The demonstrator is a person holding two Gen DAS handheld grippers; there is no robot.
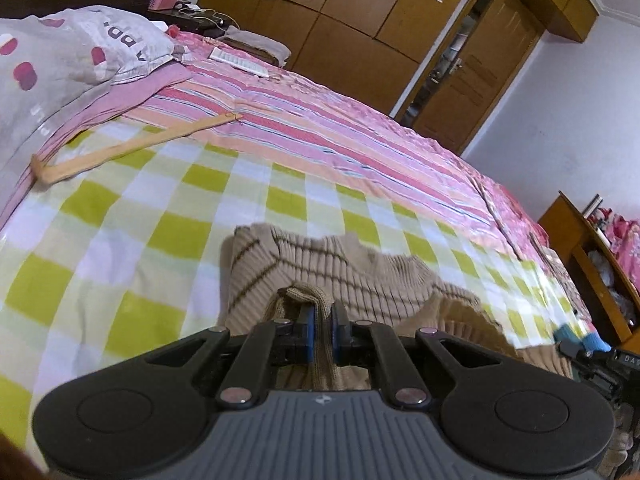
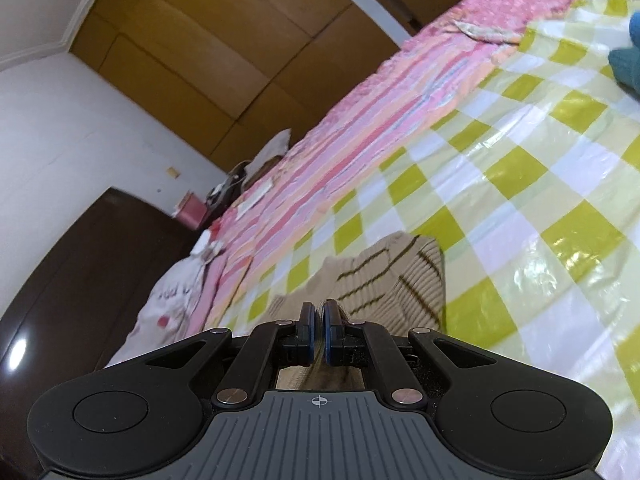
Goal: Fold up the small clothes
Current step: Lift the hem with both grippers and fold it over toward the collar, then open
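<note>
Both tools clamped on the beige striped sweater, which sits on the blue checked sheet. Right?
Wrong on the colour: the checked sheet is yellow-green and white, as the left wrist view shows. The rest stands: the left tool and the right tool are both clamped on the beige striped sweater.

teal garment (image 2: 626,62) cut off at right edge

**Black-and-grey handheld grippers, blue-padded**

Left gripper (image 1: 322,316): matte black plastic linkage arms spreading from a grey ribbed base plate stamped with a small round emblem. Silver round pivot screws at each joint. Large black discs at both outer corners. Short black fingers (image 1: 306,330) lined with blue pads. Right gripper (image 2: 319,316): identical build, crosshair mark on the ribbed grey plate.
</note>
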